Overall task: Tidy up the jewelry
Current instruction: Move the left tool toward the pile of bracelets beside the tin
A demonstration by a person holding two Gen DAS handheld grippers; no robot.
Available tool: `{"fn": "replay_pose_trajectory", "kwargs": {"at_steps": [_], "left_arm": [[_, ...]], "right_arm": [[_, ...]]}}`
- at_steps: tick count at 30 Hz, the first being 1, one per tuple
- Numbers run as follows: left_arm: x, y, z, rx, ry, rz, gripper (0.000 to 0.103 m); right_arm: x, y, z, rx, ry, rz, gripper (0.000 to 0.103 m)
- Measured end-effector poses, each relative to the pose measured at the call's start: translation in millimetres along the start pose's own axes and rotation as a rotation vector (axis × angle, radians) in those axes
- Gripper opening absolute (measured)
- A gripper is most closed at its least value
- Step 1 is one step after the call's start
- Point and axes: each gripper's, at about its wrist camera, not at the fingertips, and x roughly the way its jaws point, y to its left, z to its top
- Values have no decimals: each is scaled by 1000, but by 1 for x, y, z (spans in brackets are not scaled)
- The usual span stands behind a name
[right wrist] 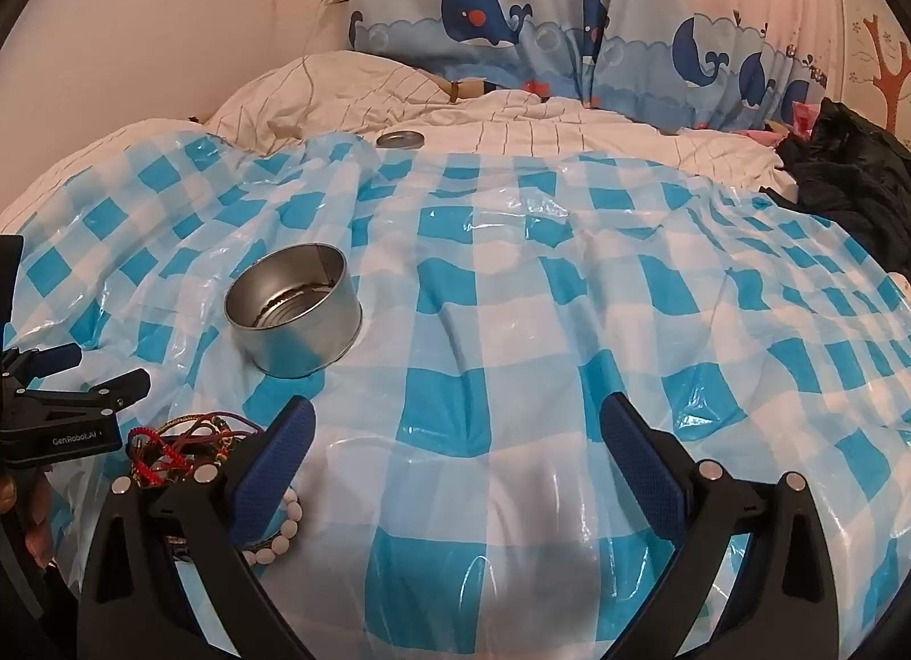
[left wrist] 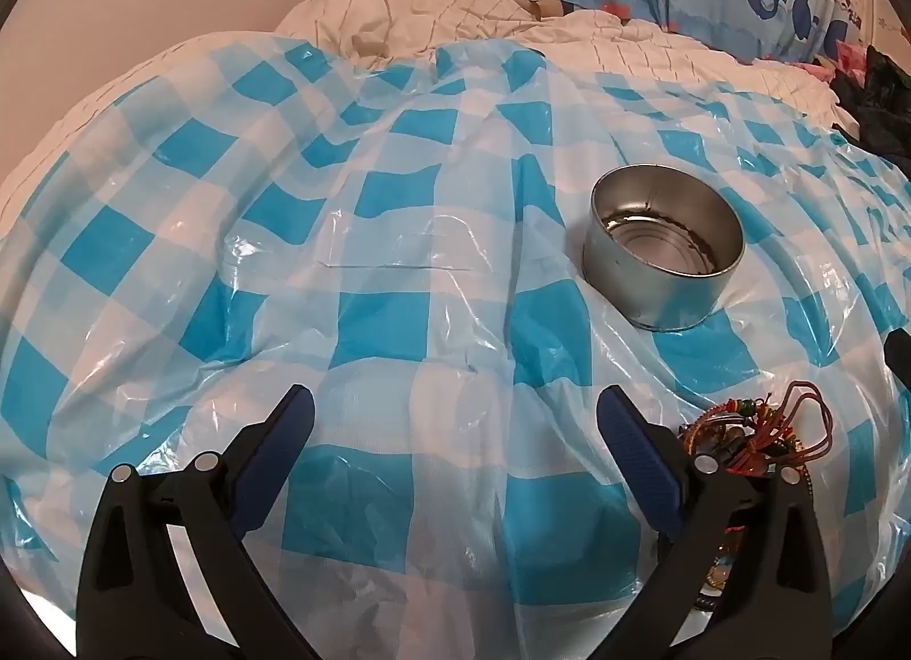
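Bed [right wrist: 569, 136], covered by a blue-and-white checked plastic sheet [right wrist: 512, 318] that serves as the work surface. One open metal tin [left wrist: 666, 247], round, centre-right in the left wrist view and left of centre in the right wrist view; it looks empty apart from a dark rim of residue at its bottom. One flat metal lid [right wrist: 401, 139], far back at the sheet's upper edge in the right wrist view. One heap of jewelry [left wrist: 751, 432], lower right in the left wrist view: knotted red and brown cord bracelets with coloured beads, partly hidden behind the gripper. One white bead bracelet [right wrist: 284, 523], lower left in the right wrist view, just beside the cord heap. Left gripper [left wrist: 455, 432]: fingers spread wide, nothing between them, hanging over bare sheet. Right gripper [right wrist: 455, 432]: fingers likewise spread, empty, over bare sheet. Progress: judged at the very start; no piece is in the tin, none is gripped, the whole heap is left to move.
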Motion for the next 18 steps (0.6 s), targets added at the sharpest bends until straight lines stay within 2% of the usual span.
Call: {"fn": "replay_pose_trajectory", "kwargs": {"at_steps": [18], "left_arm": [[2, -7, 0, 28, -8, -1, 96]], "right_arm": [[3, 9, -7, -4, 10, 10, 96]]}}
